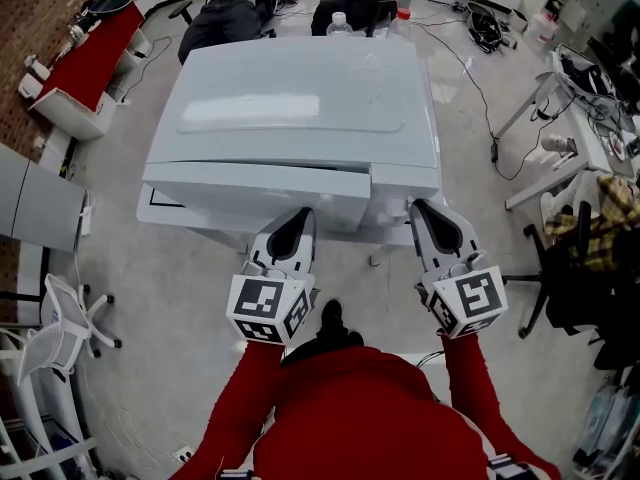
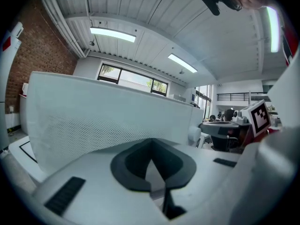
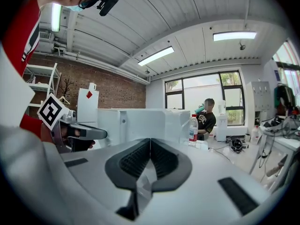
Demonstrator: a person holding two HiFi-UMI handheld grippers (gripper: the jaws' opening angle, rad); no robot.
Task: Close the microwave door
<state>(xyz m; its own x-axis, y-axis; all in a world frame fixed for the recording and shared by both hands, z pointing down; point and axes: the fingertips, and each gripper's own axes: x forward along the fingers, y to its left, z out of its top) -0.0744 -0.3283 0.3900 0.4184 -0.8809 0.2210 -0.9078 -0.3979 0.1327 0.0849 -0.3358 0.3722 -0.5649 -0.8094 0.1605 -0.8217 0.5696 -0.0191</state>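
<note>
Facing the white, mesh-windowed microwave door (image 1: 255,193), left tongs (image 1: 298,218) and right tongs (image 1: 425,210) sit closed.

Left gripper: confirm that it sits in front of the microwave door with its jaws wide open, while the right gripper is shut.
One point is wrong: the left gripper has its jaws shut, pads together with nothing between them, as the left gripper view shows. The rest holds: it sits in front of the microwave door, and the right gripper is shut.
</note>
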